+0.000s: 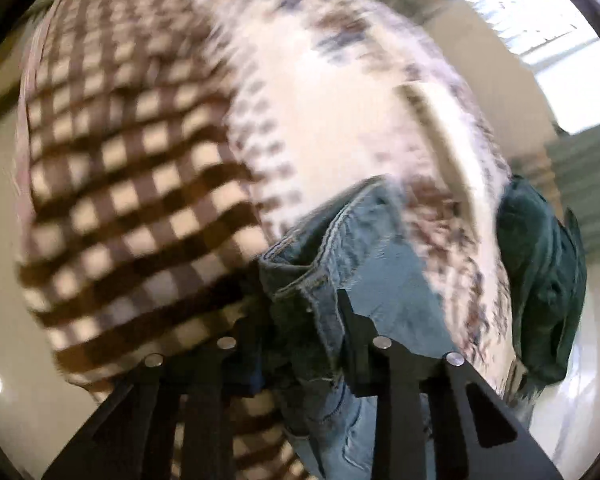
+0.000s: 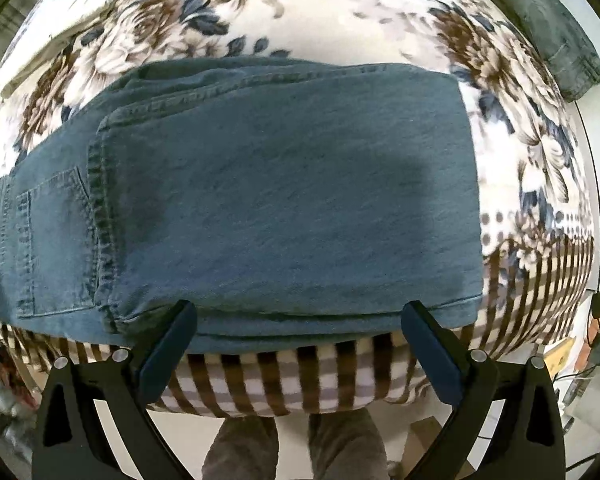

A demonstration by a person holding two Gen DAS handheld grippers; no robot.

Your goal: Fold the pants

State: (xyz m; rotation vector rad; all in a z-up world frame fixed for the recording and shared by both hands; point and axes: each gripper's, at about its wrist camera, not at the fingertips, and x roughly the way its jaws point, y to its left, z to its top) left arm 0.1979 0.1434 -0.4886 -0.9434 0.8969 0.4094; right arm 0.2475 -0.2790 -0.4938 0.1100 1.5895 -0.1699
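The blue denim pants (image 2: 276,200) lie folded on a blanket (image 2: 340,20) printed with brown and blue flowers, its near border woven in brown and cream checks. In the right wrist view they form a thick, layered rectangle: a leg panel is folded across the top, and the seat with a back pocket (image 2: 52,248) sticks out to the left beneath it. The hemmed edges stack along the near side, just above the checked border.

The right gripper (image 2: 300,320) hovers at that near edge with its fingers (image 2: 168,348) spread wide and nothing between them; the tips sit right at the fold's edge, though I can't tell whether they touch the cloth.

The left gripper (image 1: 300,312) is pinched closed on a bunched handful of the denim (image 1: 340,248), the fabric crumpling up between and around the black fingers (image 1: 356,320). That view is blurred, but the checked part of the blanket fills its left side.

A second, darker grey pair of jeans (image 2: 556,44) lies at the far right corner of the blanket, well apart from the blue pair. A dark green garment (image 1: 540,280) lies heaped at the blanket's edge in the left wrist view. There are no containers on the blanket. Below the blanket's edge, the person's legs in grey trousers (image 2: 292,448) stand on a pale floor.
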